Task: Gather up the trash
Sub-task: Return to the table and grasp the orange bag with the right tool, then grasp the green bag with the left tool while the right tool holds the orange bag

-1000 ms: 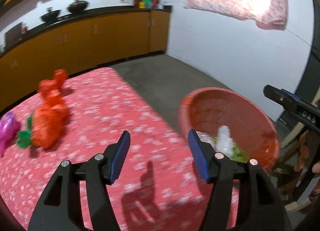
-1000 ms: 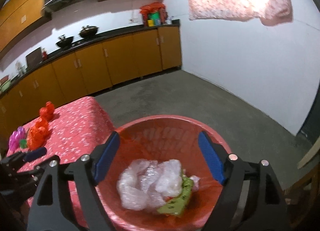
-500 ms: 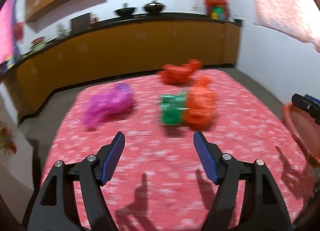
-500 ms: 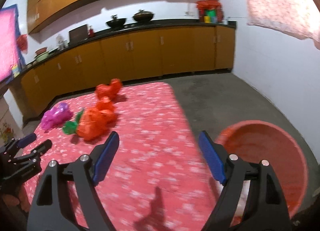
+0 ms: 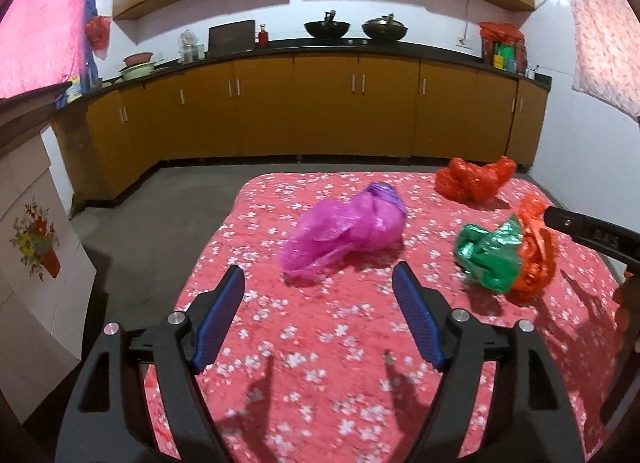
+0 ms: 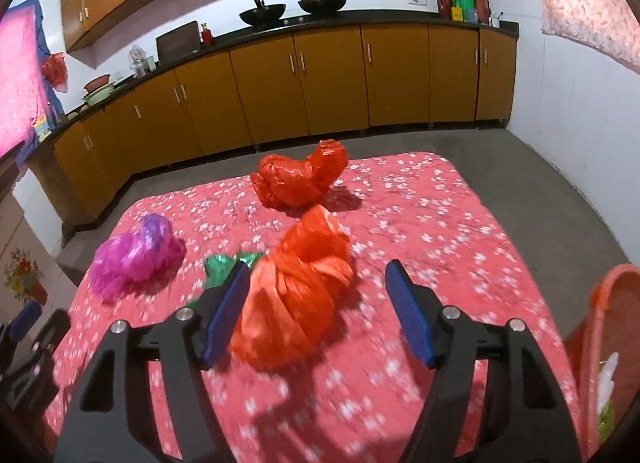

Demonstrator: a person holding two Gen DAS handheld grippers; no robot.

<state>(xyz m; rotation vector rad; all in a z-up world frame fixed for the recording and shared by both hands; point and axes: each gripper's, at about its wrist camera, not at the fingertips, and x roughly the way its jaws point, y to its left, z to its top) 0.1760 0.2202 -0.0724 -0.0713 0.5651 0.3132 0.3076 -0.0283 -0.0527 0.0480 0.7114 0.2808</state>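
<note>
Four crumpled bags lie on the red flowered table [image 5: 320, 363]: a magenta bag [image 5: 348, 233] [image 6: 132, 255], a green foil wrapper [image 5: 488, 253] [image 6: 224, 263], an orange bag [image 6: 296, 295] [image 5: 536, 251] and a red bag [image 6: 300, 179] [image 5: 472, 179]. My left gripper [image 5: 319, 291] hovers just short of the magenta bag, its jaws opening with nothing between them. My right gripper [image 6: 318, 287] is closing; the orange bag sits between its fingers, beside the left pad, and whether that pad touches it I cannot tell. The red trash basket [image 6: 600, 303] stands at the table's right edge.
Brown kitchen cabinets [image 5: 320, 103] with a black counter run along the far wall, pans on top. A grey floor strip lies between table and cabinets. A white flower-painted box [image 5: 36, 247] stands left of the table. The right gripper's arm [image 5: 592, 235] reaches in from the right.
Both grippers swung left from the basket to over the table. The left now faces the magenta bag with jaws wider. The right now straddles the orange bag with jaws narrower.
</note>
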